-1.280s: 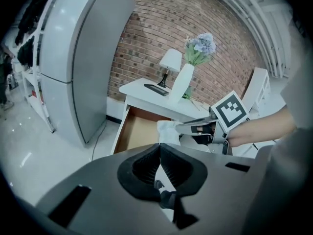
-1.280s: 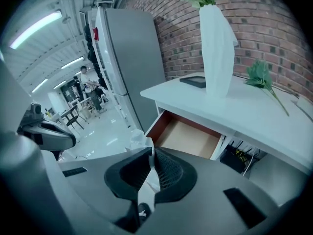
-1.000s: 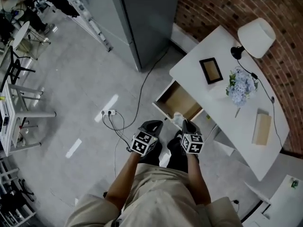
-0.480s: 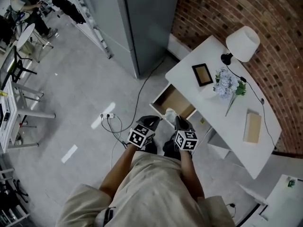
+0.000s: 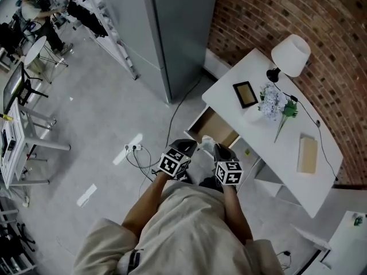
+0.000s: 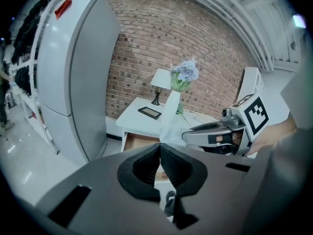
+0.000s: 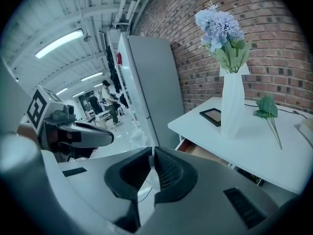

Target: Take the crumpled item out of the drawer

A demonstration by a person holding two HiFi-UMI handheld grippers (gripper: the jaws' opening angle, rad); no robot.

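Note:
In the head view the white desk's drawer (image 5: 213, 126) stands pulled open, and its brown inside looks bare. The crumpled white item (image 5: 207, 141) hangs just in front of the drawer's front edge, with my right gripper (image 5: 220, 150) shut on it. In the right gripper view a thin white fold of the item (image 7: 140, 139) shows between the nearly closed pads of the right gripper (image 7: 152, 153). My left gripper (image 5: 184, 147) is held beside it, to the left, and is shut and empty (image 6: 159, 148). The left gripper view shows the item (image 6: 171, 131) at the right gripper's tip.
The white desk (image 5: 269, 148) against the brick wall carries a lamp (image 5: 291, 54), a picture frame (image 5: 245, 94), a vase of flowers (image 5: 272, 103) and a pale block (image 5: 308, 154). A tall grey cabinet (image 5: 172, 27) stands to the left. A cable and power strip (image 5: 136, 148) lie on the floor.
The head view has swayed a little. My right gripper keeps its hold on the crumpled item by the drawer's front, and both grippers stay close together there.

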